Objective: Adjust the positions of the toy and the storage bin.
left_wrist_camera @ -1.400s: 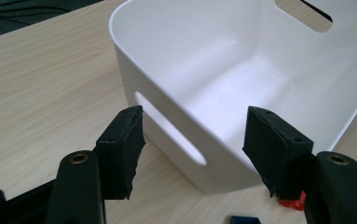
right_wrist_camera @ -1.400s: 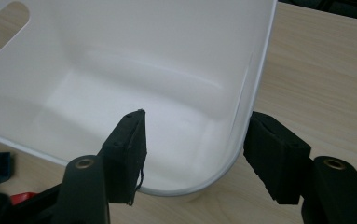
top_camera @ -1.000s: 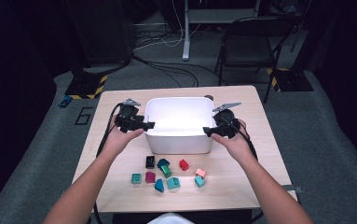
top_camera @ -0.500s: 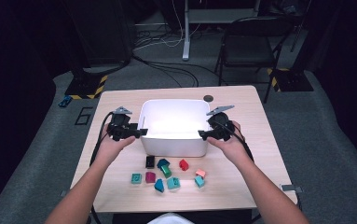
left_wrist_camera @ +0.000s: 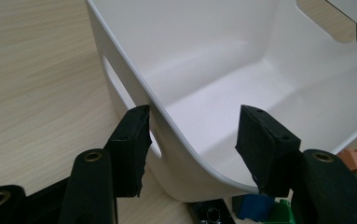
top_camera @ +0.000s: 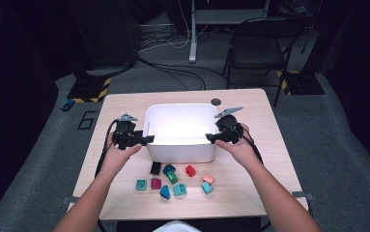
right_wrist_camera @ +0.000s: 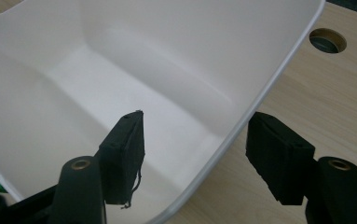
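So, bin: smooth white plastic, rounded corners, slot handle.
Left gripper: fingers straddle its rim, outer pad touching, not clamped.
Right gripper: fingers straddle the rim, released.

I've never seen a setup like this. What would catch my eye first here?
Probably the big white bin glowing in the middle of the wooden table. A hand-held gripper straddles its rim at each end: the left gripper and the right gripper, both with jaws apart. In front lies a scatter of small coloured blocks.
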Demonstrator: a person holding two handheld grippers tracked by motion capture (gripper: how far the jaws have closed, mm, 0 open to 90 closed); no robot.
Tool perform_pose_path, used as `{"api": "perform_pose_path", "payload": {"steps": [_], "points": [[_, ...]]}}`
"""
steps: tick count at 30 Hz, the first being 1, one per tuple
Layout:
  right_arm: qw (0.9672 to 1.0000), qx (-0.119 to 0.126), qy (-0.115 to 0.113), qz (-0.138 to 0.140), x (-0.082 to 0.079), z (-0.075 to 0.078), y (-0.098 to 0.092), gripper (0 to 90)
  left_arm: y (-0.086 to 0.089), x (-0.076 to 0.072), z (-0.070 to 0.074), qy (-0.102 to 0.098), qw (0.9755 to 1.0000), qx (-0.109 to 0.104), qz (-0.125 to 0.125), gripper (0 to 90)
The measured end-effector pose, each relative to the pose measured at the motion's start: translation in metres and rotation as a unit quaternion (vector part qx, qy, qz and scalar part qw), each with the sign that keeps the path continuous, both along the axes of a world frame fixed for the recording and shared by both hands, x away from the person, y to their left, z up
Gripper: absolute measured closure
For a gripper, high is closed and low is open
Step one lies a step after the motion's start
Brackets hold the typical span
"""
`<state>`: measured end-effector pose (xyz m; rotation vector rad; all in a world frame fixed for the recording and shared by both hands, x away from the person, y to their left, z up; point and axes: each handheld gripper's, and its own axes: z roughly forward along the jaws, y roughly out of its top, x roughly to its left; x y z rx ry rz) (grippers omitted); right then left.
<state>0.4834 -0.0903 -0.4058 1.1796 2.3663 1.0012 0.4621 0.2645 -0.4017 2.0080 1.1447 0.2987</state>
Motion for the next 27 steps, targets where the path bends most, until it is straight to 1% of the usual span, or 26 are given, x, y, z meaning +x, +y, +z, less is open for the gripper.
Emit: {"api": "perform_pose_path", "payload": {"steps": [1,3,7,9,10,14,16,17,18,20,21,23,24,26,27], "points": [[1.0,0.002,0.002,0.001,0.001,0.0,0.0,36.9,0.001,0.0,0.0,-0.001,1.0,0.0,-0.001,44.3],[1.0,0.002,0.003,0.001,0.001,-0.001,-0.001,37.0,0.0,0.0,0.0,0.002,1.0,-0.008,0.003,44.3],[1.0,0.0,0.006,0.0,0.0,0.0,0.0,37.0,0.001,-0.002,0.001,-0.003,1.0,0.001,-0.003,44.5],[1.0,0.003,0.002,0.0,0.001,0.0,-0.001,37.5,0.002,-0.001,0.002,-0.006,0.9999,0.005,-0.008,44.9],[1.0,0.005,0.003,-0.004,0.0,0.001,-0.001,37.5,0.002,0.0,0.002,-0.008,0.9999,0.004,-0.008,45.1],[0.9998,0.002,-0.007,-0.016,-0.001,0.008,-0.004,37.6,0.005,0.002,0.003,-0.012,0.9999,-0.001,-0.007,43.9],[0.9998,0.003,-0.009,-0.014,-0.002,0.011,-0.007,37.8,0.007,0.003,0.004,-0.015,0.9998,-0.01,-0.004,43.6],[0.9998,0.005,-0.01,-0.016,-0.004,0.013,-0.008,38.0,0.009,0.004,0.004,-0.014,0.9998,-0.012,-0.005,43.3],[0.9998,0.006,-0.015,-0.015,-0.005,0.014,-0.01,38.1,0.009,0.005,0.004,-0.013,0.9998,-0.015,-0.003,43.2],[0.9997,0.01,-0.019,-0.013,-0.007,0.017,-0.012,38.3,0.01,0.005,0.005,-0.014,0.9998,-0.013,-0.005,42.7],[0.9997,0.014,-0.015,-0.011,-0.009,0.019,-0.014,38.3,0.011,0.005,0.005,-0.021,0.9997,-0.012,-0.003,42.6],[0.9996,0.01,-0.025,0.0,-0.013,0.023,-0.017,39.1,0.012,0.004,0.006,-0.028,0.9996,-0.006,-0.005,41.0],[0.9996,0.011,-0.027,-0.001,-0.016,0.025,-0.017,39.4,0.012,0.003,0.007,-0.03,0.9995,-0.004,-0.006,41.0],[0.9995,0.016,-0.028,-0.001,-0.018,0.027,-0.018,39.6,0.013,0.003,0.008,-0.033,0.9994,-0.005,-0.01,40.2],[0.9991,0.024,-0.035,0.006,-0.023,0.032,-0.023,40.8,0.015,0.002,0.01,-0.037,0.9992,-0.008,-0.013,39.4]]}}
